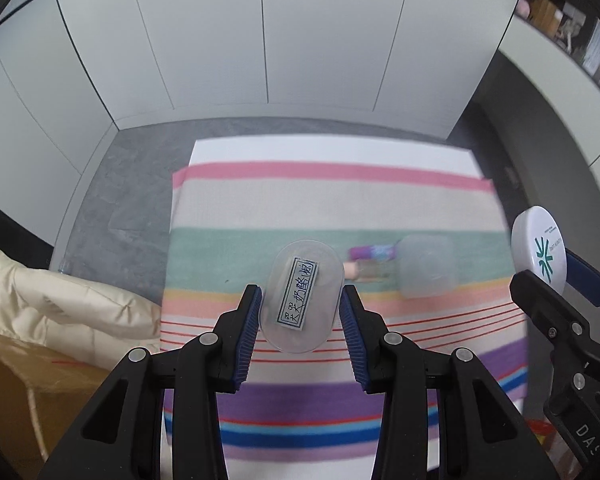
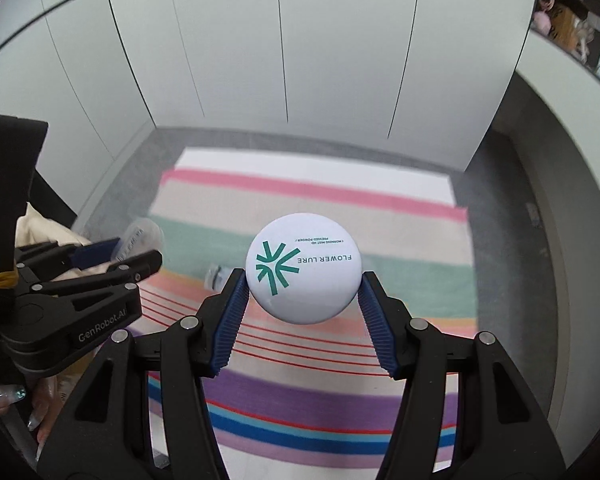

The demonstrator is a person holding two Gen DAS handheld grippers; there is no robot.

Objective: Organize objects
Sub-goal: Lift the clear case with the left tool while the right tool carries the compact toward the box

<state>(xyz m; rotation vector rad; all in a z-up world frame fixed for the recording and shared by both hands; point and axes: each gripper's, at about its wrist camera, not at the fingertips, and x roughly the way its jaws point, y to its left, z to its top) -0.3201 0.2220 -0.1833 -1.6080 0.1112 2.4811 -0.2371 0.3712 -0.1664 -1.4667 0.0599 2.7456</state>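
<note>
My left gripper (image 1: pixel 300 300) is shut on a clear oval plastic box (image 1: pixel 302 294) with a handwritten label, held above the striped cloth (image 1: pixel 340 204). My right gripper (image 2: pixel 302 286) is shut on a round white powder compact (image 2: pixel 303 267) with a green logo, also held above the cloth (image 2: pixel 380 216). The compact also shows at the right edge of the left wrist view (image 1: pixel 538 249), and the left gripper (image 2: pixel 116 258) with its clear box (image 2: pixel 138 238) shows at the left of the right wrist view.
On the cloth lie a clear square container (image 1: pixel 428 266), a purple patterned item (image 1: pixel 371 252) and a small peach item (image 1: pixel 352 270). A cream quilted jacket (image 1: pixel 60 312) lies at left. White cabinet panels (image 1: pixel 260 40) stand behind the grey floor (image 1: pixel 140 184).
</note>
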